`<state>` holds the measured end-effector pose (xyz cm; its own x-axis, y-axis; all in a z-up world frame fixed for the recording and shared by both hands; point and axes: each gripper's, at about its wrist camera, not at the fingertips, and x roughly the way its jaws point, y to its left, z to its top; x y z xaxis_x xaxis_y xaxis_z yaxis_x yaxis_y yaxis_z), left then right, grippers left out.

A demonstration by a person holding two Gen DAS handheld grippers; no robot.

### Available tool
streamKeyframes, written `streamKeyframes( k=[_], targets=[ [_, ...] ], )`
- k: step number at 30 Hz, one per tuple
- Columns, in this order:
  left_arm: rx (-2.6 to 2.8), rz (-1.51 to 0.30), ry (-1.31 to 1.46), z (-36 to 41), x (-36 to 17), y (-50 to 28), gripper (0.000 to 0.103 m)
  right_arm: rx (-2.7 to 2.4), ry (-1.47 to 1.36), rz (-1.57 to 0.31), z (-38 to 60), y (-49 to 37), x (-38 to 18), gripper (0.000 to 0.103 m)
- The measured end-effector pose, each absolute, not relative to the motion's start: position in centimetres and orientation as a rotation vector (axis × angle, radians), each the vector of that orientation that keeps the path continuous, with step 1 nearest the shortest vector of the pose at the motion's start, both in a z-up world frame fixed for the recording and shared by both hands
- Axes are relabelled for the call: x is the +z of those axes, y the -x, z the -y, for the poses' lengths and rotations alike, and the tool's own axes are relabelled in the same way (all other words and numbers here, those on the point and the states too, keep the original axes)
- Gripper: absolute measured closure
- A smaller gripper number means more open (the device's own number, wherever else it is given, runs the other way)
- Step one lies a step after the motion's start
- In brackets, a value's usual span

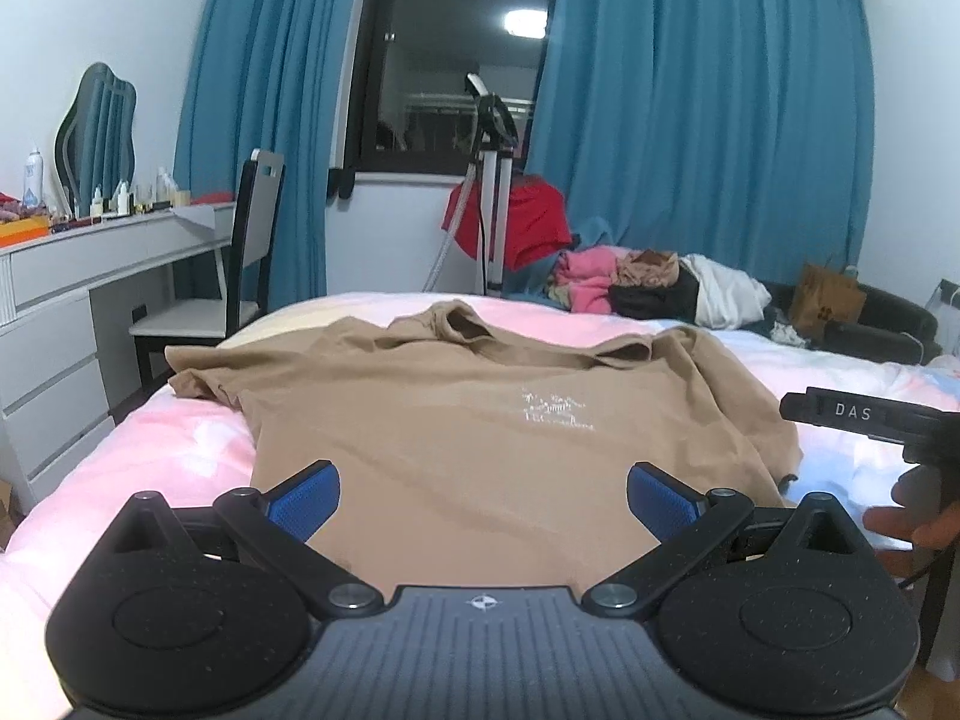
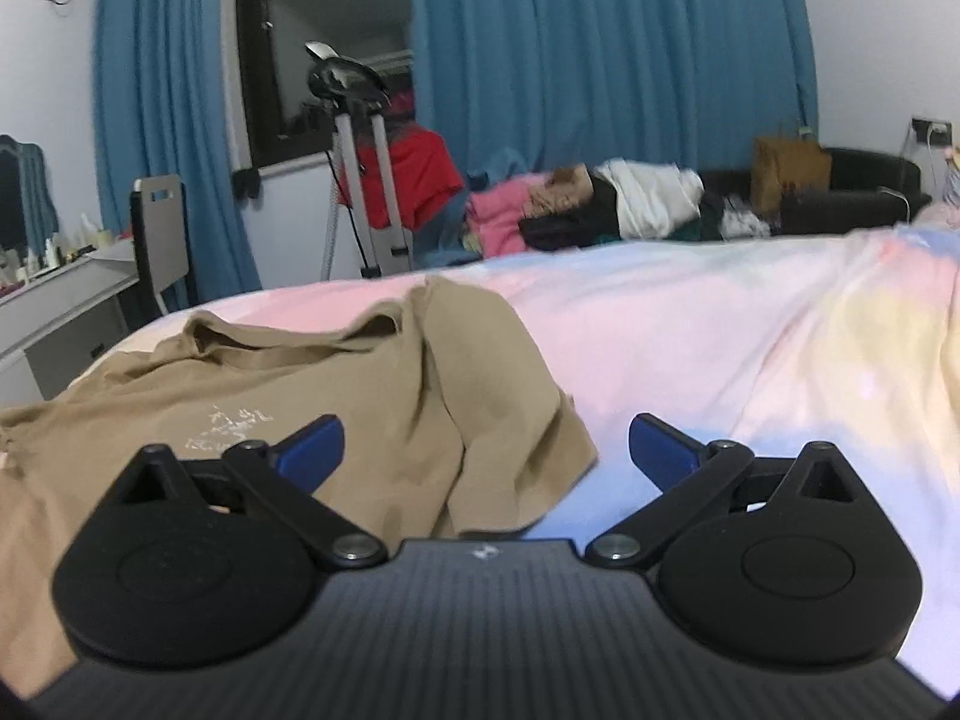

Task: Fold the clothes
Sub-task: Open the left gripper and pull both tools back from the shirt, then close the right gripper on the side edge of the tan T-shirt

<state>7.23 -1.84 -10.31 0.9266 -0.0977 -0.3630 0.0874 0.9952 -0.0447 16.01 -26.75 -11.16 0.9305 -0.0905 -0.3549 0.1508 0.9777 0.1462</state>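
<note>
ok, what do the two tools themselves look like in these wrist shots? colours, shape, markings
Both match: the left tool and right tool each have a ribbed dark grey body with a small white compass-like mark, two round matte black housings, black linkage arms with silver pivot screws, and fingers faced with textured blue pads. In the left wrist view the right tool's black side reads "DAS" in white. No cables or sleeves visible.

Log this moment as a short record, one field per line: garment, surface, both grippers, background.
garment: tan T-shirt, spread front up, white print showing, right side rumpled
surface: bed with pastel cover
left gripper: open, over the shirt's near edge, holding nothing
right gripper: open, over the shirt's rumpled right edge, holding nothing
background: clothes pile, tripod, blue curtains
fold: not yet begun
</note>
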Motion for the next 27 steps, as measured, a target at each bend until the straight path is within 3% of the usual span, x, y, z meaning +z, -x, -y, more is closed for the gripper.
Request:
streamKeyframes(
  k=[7,10,12,13,14,16,27],
  targets=[
    [-0.089,-0.368,0.015,1.9,-11.5,-8.3,0.0,-0.16,-0.26,-0.471,28.9,-18.4,-13.3,0.003],
    [-0.088,-0.385,0.012,1.8,-12.4,-9.1,0.0,-0.148,-0.317,-0.517,29.7,-19.8,-14.2,0.037],
    [-0.096,-0.399,0.01,1.7,-12.8,-9.4,0.0,-0.145,-0.34,-0.541,30.1,-20.7,-14.7,0.04],
    [-0.101,-0.406,0.009,1.7,-13.1,-9.6,0.0,-0.155,-0.331,-0.536,30.2,-21.0,-14.4,0.051],
    [-0.106,-0.413,0.008,1.7,-13.3,-9.8,0.0,-0.166,-0.321,-0.53,30.3,-21.2,-14.2,0.075],
    [-0.109,-0.415,0.017,1.6,-13.4,-9.9,0.0,-0.186,-0.303,-0.519,30.5,-21.8,-13.6,0.091],
    [-0.097,-0.437,0.072,0.7,-14.0,-11.2,0.0,-0.353,-0.35,-0.411,36.1,-25.7,-9.0,0.095]
  ],
)
